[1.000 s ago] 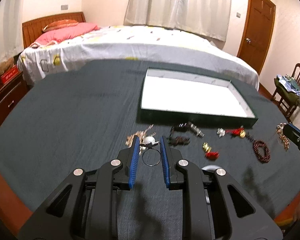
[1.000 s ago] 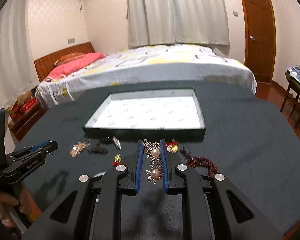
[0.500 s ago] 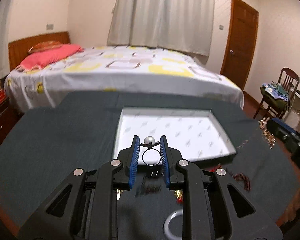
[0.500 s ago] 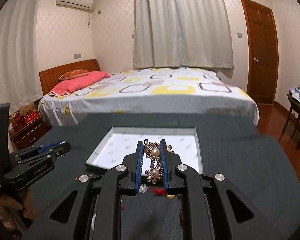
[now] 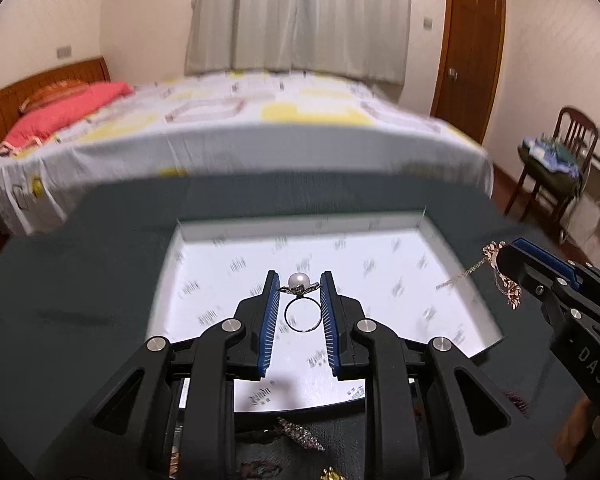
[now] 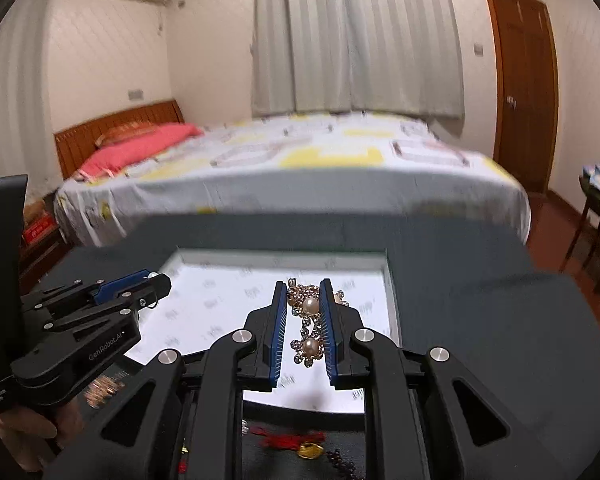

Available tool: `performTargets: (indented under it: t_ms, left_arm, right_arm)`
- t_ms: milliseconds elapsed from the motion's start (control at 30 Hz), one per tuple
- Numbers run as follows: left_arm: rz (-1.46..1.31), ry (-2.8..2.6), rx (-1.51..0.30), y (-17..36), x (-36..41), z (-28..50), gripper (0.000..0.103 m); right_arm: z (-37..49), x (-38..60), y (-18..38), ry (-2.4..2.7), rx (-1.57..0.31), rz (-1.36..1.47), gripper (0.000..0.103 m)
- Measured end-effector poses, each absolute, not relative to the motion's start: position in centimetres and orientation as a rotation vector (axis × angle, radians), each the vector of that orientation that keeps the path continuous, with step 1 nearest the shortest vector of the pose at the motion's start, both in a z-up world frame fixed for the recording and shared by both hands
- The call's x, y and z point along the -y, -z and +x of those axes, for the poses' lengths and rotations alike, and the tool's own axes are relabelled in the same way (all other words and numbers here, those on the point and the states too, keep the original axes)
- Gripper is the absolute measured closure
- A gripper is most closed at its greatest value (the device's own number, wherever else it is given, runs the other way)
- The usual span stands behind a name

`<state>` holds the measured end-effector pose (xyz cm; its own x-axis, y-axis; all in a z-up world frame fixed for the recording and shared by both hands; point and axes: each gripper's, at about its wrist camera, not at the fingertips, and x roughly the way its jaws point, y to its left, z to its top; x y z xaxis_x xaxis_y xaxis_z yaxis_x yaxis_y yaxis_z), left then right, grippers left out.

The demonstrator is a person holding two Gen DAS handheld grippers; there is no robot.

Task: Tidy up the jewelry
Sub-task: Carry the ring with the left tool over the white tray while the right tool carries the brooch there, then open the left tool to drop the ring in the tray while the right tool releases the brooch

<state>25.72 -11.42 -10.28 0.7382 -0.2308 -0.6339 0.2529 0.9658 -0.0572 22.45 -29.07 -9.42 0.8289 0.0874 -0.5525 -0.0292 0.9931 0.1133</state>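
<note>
Step in hand, as judged: the carry-and-place stage, with both pieces held above the tray and neither yet set down.

The left gripper [image 5: 299, 294] is clamped on a pearl ring [image 5: 299, 304]; the band hangs between the blue pads, the pearl at the tips, over the white lining in the tray's middle. The right gripper [image 6: 304, 300] is clamped on a pearl and rhinestone brooch [image 6: 307, 320], which fills the gap between its pads, above the tray's right half near the right wall. In the left wrist view a gilt chain from that piece trails off the right gripper [image 5: 500, 262].

The tray [image 5: 300, 224], shallow, dark-walled and white-lined, sits toward the far edge of the table; nothing is seen lying in it.

Next move, as judged: lower each piece to the lining, well apart from the other, then release. The dangling chain may snag on the right wall.

Remaining jewelry lies along the near edge of the table: a red tassel charm [image 6: 296, 440], dark beads, a glittering piece [image 5: 300, 434].

The table [image 6: 480, 320] carries a dark grey cloth. Beyond it stand a bed [image 6: 300, 160] with a pink pillow, drawn curtains, a wooden door, an air conditioner, and a chair at right.
</note>
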Motion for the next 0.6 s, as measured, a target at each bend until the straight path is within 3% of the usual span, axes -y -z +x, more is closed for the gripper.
performTargets:
  t_ms: [433,567,600]
  left_arm:
    - [0.051,0.278,-0.881,16.5,12.4,29.1,0.082]
    - [0.050,0.279,-0.893,16.7,12.5,29.2,0.069]
    - [0.051,0.279,-0.890,16.6,12.5,29.1,0.059]
  right_arm:
    - [24.8,29.4,16.1,-0.055,-0.787,0.122,0.086]
    - [25.0,29.5,16.1,-0.054,-0.791,0.135,0.084]
    - [25.1,29.7,16.2,-0.058,-0.797,0.148,0.081]
